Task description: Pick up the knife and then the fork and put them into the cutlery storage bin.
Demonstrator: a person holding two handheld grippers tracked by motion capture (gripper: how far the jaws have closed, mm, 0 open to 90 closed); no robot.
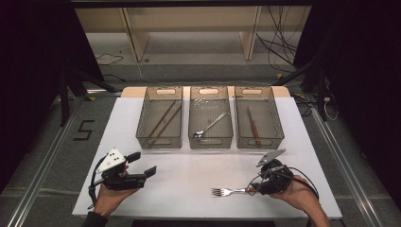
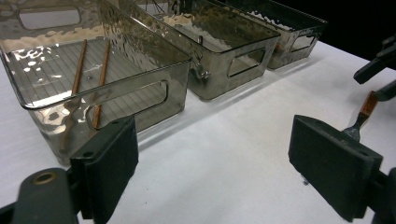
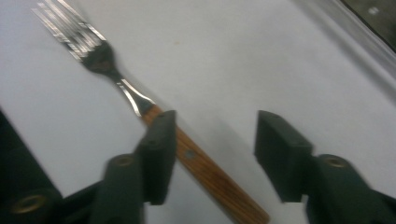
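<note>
A fork (image 1: 227, 191) with a wooden handle lies flat on the white table (image 1: 179, 184) near the front edge, tines to the left. My right gripper (image 1: 255, 188) is at its handle end. In the right gripper view the jaws (image 3: 215, 126) stand apart over the table; the fork's handle (image 3: 201, 165) runs under the left jaw and the other pad is clear of it. My left gripper (image 1: 143, 163) is held just above the table at the front left, open and empty (image 2: 212, 154), pointing toward the bins.
Three smoky clear bins stand in a row at the back of the table: the left bin (image 1: 158, 142) holds two chopsticks (image 1: 163, 120), the middle bin (image 1: 210, 140) a spoon (image 1: 211, 125), the right bin (image 1: 260, 141) a wooden-handled knife (image 1: 254, 127). Cables lie on the floor beyond.
</note>
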